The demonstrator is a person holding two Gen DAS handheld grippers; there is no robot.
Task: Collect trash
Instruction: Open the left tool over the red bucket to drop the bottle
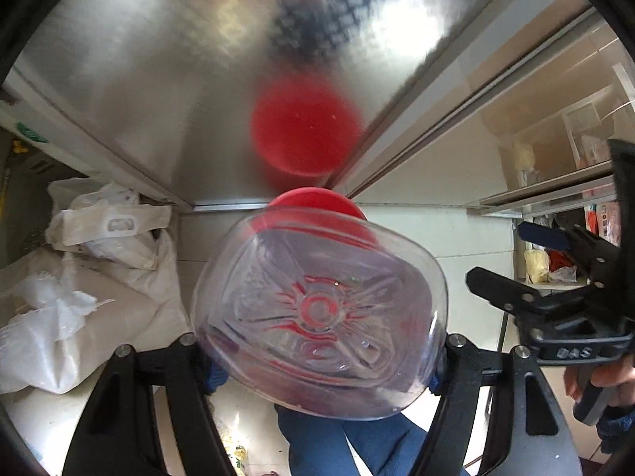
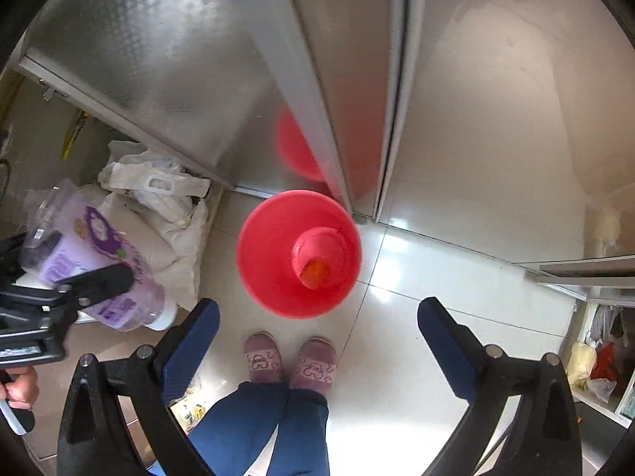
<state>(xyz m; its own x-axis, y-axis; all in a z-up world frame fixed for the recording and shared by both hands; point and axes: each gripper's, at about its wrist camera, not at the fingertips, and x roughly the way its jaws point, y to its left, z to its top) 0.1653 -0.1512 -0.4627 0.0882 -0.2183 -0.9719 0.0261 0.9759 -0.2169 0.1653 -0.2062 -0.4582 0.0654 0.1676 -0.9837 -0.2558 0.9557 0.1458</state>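
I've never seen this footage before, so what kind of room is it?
Probably a home kitchen or utility corner: glossy tiled floor, metal-fronted cabinet, a red bin, and shelves of bagged goods.

My fingers [image 2: 190, 341] wear rough blue pads on matt black plastic. The bottle [image 1: 317, 313] is clear, glossy plastic; the bin [image 2: 297, 254] smooth red plastic; floor tiles [image 2: 436, 277] glossy; cabinet doors [image 2: 158, 59] brushed metal.

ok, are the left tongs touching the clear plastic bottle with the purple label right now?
Touching. In the left wrist view the left tongs pinch the clear plastic bottle with the purple label on both sides; the right wrist view shows a finger across its label.
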